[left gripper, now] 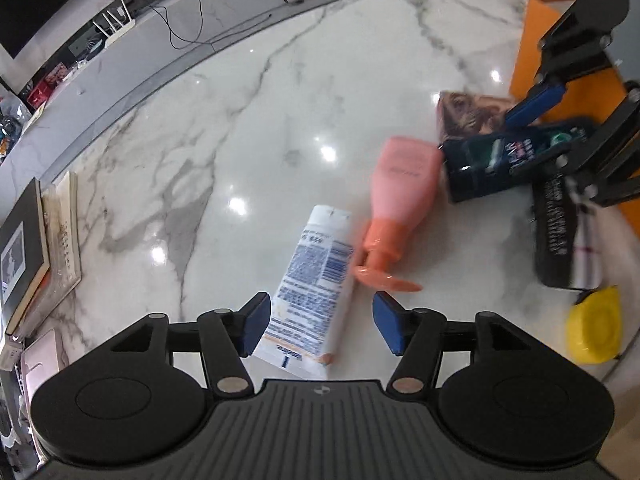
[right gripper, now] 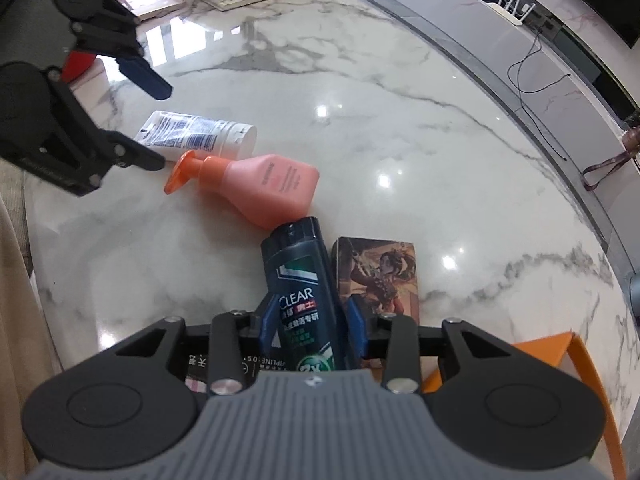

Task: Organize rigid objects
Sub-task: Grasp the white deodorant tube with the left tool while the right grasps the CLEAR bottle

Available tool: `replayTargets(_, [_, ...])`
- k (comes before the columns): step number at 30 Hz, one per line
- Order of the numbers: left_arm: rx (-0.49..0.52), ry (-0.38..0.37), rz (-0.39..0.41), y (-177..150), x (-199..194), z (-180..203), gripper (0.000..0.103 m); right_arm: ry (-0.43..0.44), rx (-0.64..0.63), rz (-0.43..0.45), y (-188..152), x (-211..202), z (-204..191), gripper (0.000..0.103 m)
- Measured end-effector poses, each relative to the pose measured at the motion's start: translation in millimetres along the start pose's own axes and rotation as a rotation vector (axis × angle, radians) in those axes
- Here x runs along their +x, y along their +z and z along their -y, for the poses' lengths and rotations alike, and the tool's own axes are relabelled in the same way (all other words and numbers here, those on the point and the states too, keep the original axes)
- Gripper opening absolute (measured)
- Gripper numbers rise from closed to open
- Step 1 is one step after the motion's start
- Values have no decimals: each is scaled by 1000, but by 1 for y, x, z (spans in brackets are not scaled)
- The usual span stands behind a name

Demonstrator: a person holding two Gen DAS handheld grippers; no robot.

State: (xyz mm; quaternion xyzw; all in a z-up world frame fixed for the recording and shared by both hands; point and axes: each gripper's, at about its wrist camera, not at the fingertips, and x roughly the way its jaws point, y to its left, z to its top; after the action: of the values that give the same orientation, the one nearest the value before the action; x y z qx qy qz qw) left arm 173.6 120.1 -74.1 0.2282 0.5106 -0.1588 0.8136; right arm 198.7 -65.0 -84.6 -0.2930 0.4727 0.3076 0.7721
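My right gripper [right gripper: 312,320] is clenched on the dark shampoo bottle [right gripper: 302,280], its blue pads pressing the bottle's two sides; in the left wrist view the bottle [left gripper: 504,160] seems lifted off the marble table [left gripper: 240,128], though I cannot tell for sure. My left gripper [left gripper: 320,322] is spread wide and holds nothing; it hovers over the lower end of the white tube [left gripper: 316,284], which lies flat on the table between my pads without touching them. As I judge it, the sorting has barely begun. The orange bin [left gripper: 536,40] stands at the table's edge near my right gripper, and I cannot see anything inside it. Left loose on the marble are the tube, the pink pump bottle [right gripper: 268,184] lying on its side just beside the tube, the picture box [right gripper: 380,276] next to the shampoo, a black box [left gripper: 556,232] and a yellow tape measure [left gripper: 594,326] nearer the table's rim. So one item is in hand, one is lined up for a grasp, and the other four wait untouched.
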Motion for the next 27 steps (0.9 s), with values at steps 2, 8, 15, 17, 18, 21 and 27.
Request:
replayTargets(2, [2,-14,-6,1,7,-4,69,11,-1,-20,3,3,1,38])
replayTargets(8, [14,-31,-30,5,29,-10,69,59,76,-95,13,13,13,41])
replayTargets(15, [-22,-69,20,11,33,-10,70,80,99,-116,20,19,15,41])
replayTargets(17, [-40,-78,16,13,34,-10,66,80,97,-125,21,19,15,42])
replayTargets(18, [-42,-89,15,14,34,-9,58,79,99,-133,21,19,15,42])
replayTargets(21, [-46,-95,-9,14,31,-3,56,108,123,-161,21,17,14,40])
replayTargets(27, [-104,-87,-13,13,28,4,58,129,165,-187,17,27,12,39])
